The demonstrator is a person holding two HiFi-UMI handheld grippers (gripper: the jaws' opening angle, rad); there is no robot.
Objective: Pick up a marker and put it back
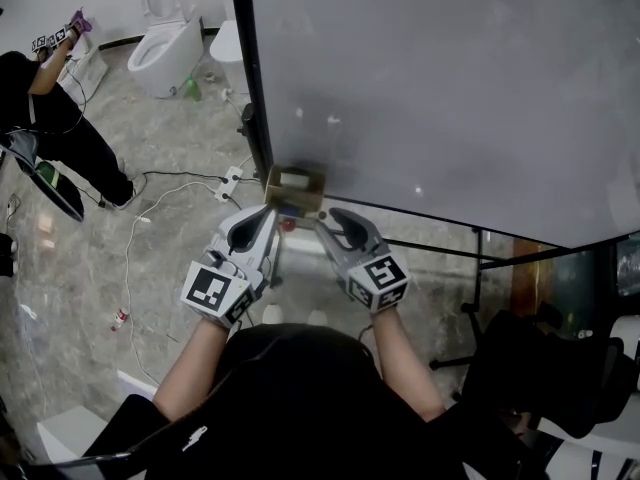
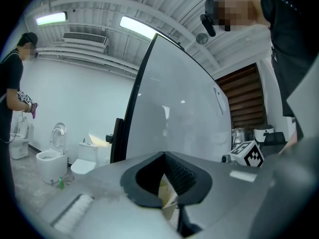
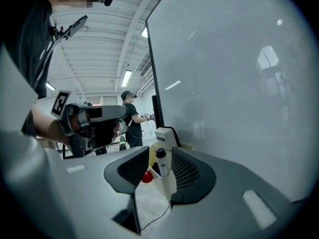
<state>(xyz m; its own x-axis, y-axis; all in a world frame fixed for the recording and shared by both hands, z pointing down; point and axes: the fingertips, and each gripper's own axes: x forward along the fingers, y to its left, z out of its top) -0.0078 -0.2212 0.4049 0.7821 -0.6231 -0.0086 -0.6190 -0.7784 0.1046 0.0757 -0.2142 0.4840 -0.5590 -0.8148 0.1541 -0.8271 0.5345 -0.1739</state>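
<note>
- right gripper (image 3: 160, 150): jaws spread wide. the marker (image 3: 161, 162), white with a black cap, stands upright between them, nearer the 3 o'clock pad, and is not pinched.
- left gripper (image 2: 164, 156): at the right one's 9 o'clock, tips pressed together on nothing.
- holder (image 3: 169, 183): a cream box with the marker standing in it. its pale corner also shows below the left tips.
- red round thing (image 3: 146, 177): at the marker's 7 o'clock, just beside the holder.
- white block (image 3: 163, 135): just behind the marker at 12 o'clock, closing off that side.
- whiteboard (image 1: 430, 88): rises right behind the holder, filling 12 to 3 o'clock in the head view.
- floor, 9 to 11 o'clock: white power strip (image 1: 230, 182), toilet (image 1: 165, 43) and a person in black (image 1: 50, 108).
- dark chair (image 1: 540, 368): at 4 o'clock.
</note>
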